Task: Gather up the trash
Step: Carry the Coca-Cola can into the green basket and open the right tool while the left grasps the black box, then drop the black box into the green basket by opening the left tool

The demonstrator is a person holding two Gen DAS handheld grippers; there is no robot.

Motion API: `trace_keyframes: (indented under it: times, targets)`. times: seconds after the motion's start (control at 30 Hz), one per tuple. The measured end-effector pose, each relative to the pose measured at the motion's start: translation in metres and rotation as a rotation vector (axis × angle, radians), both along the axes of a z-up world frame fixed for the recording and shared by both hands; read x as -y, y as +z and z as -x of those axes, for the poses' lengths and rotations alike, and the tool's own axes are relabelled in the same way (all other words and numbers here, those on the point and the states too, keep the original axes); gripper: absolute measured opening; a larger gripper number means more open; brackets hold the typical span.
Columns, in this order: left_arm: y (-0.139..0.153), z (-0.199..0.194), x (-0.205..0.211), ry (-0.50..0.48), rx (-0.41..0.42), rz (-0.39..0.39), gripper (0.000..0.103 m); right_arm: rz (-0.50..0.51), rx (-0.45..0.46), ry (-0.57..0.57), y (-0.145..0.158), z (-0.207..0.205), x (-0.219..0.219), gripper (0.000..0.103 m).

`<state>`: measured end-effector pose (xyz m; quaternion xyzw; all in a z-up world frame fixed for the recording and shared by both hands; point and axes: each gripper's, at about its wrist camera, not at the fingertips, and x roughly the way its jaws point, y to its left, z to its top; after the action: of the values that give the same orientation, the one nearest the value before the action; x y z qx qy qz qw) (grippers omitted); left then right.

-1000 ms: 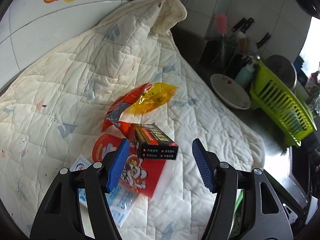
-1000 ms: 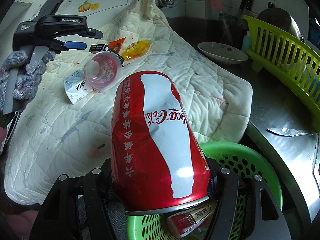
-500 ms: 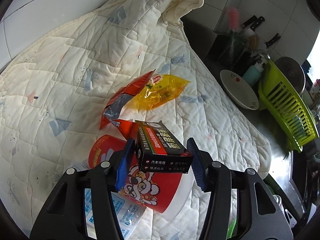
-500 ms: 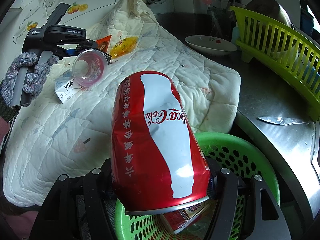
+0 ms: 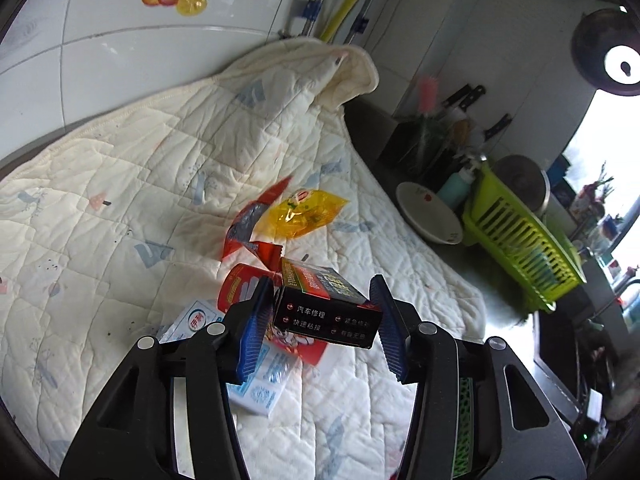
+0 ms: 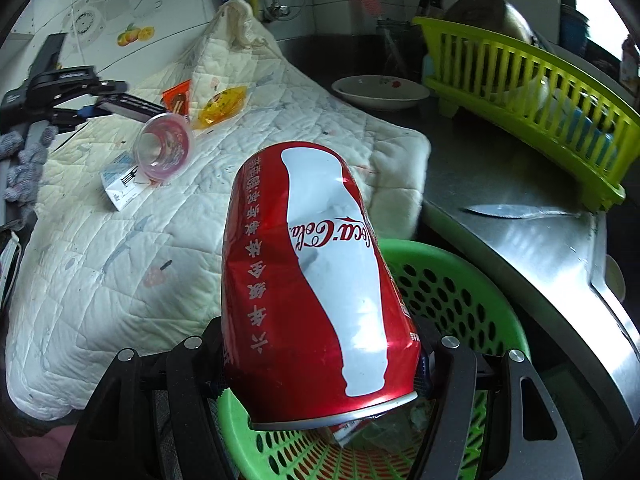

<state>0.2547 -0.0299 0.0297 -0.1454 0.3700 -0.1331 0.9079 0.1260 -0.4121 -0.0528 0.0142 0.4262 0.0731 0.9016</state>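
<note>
Lifting black box point(image 5: 326, 312) off quilt point(image 5: 160, 168)

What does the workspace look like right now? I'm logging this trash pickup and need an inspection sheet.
Surface: cream quilt spread over a steel counter.
Job's things: black box, red can, red cup, white carton, orange wrapper, red wrapper, green basket.
Clutter: bowl, knife.
Grippers: left gripper closing on the box; right gripper clamps the can above the basket.
Cables: nothing seen.
Surroundings: tiled wall, yellow-green dish rack.
</note>
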Motion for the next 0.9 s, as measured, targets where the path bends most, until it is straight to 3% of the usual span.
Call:
trace_keyframes:
  times: [0.17,0.3,0.5,0.63,0.9]
  targets:
    - [0.016,0.032,-0.001,-0.047,0.047,0.02,0.047,0.042,-0.021,-0.109,-0.002,0.015,0.03,0.064]
    - [0.022,0.057,0.007,-0.106,0.066,0.062,0.047,0.012,-0.041,-0.218,-0.01,0.026,0.058,0.068]
    - [0.028,0.089,0.034,-0.222,0.085,0.124,0.047,0.007,-0.019,-0.269,-0.005,0.051,0.073,0.072]
    - [0.015,0.104,0.073,-0.329,0.062,0.133,0.047,0.013,0.01,-0.287,0.002,0.064,0.078,0.082]
    - [-0.036,0.106,0.165,-0.474,-0.056,0.098,0.047,-0.004,0.042,-0.311,0.007,0.088,0.085,0.084]
